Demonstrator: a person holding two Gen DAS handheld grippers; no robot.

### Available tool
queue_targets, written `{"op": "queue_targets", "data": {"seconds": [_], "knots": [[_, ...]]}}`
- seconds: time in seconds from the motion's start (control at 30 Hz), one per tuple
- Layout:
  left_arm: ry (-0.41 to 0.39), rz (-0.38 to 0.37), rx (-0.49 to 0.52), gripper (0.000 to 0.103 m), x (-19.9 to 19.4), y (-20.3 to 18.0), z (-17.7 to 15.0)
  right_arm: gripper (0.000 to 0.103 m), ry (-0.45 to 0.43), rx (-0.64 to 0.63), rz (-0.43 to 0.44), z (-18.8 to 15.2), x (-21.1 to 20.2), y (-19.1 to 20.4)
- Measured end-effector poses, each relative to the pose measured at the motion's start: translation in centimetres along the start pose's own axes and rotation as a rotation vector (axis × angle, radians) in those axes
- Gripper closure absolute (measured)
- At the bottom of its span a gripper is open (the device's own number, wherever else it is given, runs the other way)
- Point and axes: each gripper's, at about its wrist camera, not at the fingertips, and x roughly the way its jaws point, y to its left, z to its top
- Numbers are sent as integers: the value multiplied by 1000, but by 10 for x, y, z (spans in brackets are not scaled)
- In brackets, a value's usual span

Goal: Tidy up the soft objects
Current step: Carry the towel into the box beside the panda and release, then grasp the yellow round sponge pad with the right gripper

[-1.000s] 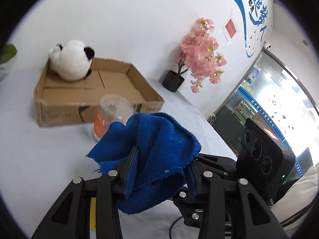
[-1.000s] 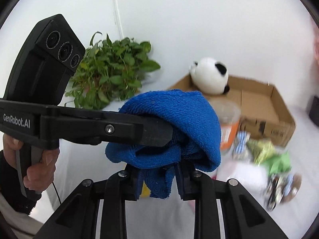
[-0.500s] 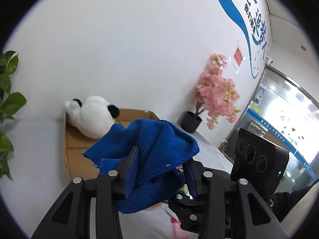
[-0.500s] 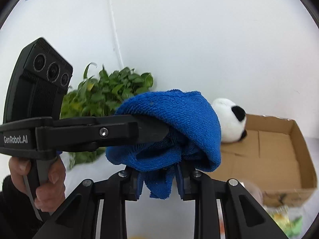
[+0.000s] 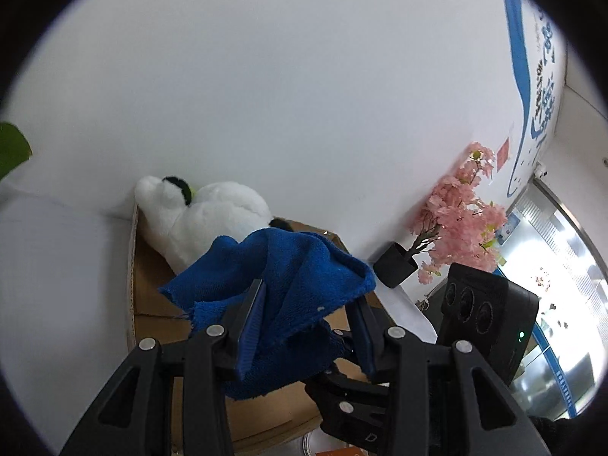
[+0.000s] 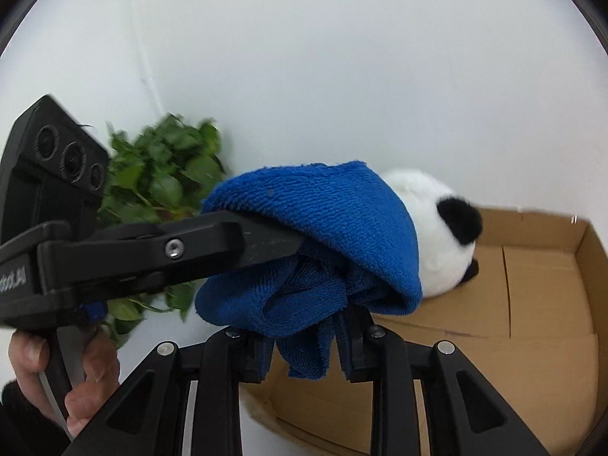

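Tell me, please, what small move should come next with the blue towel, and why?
Probably lower it a little into the cardboard box. Both the left tool and the right tool grip the blue towel, which hangs above the box floor beside the plush panda, with bare cardboard below for it.

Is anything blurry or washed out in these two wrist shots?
Left wrist view: glass doorway at right is blown out by glare; blue towel stays sharp. Right wrist view: green plant shows motion blur; towel and panda plush look crisp.
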Motion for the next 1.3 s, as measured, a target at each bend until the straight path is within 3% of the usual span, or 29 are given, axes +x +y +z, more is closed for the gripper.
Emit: {"op": "queue_targets", "data": {"seconds": [0.07,0.17,0.2,0.23,0.4,0.5,0.57,0.63,0.7,0.8,0.9,1.07,1.2,1.27,1.3], "knots": [[30,19,-39,62,15,16,-3,75,84,67,-41,3,24,-14],[73,62,-88,62,30,35,-9,59,192,145,-114,6,44,-31],[83,62,-108,59,32,39,-11,49,199,149,-136,7,45,-33],[82,57,-122,54,31,41,-13,45,198,142,-150,8,44,-35],[65,124,-54,54,10,23,-15,36,186,122,-173,12,33,-32],[35,181,19,47,-13,1,-18,33,156,64,-194,11,3,-10],[4,235,90,46,-38,-22,-28,23,117,22,-203,4,-28,6],[-5,294,151,31,-58,-42,-43,11,71,4,-196,-11,-67,16],[-13,365,211,25,-78,-59,-66,7,41,-20,-158,-36,-102,29],[61,424,243,25,-97,-77,-112,4,42,-65,-53,-79,-142,47],[94,452,228,25,-106,-91,-155,3,65,-96,-22,-128,-168,62],[75,489,178,25,-111,-114,-208,3,165,-18,-135,-191,-180,66],[73,568,212,26,-105,-128,-228,4,202,55,-227,-228,-194,58],[70,559,226,35,-105,-135,-234,10,216,75,-245,-240,-198,55],[72,542,219,57,-104,-138,-235,17,212,75,-262,-243,-201,55]]}}
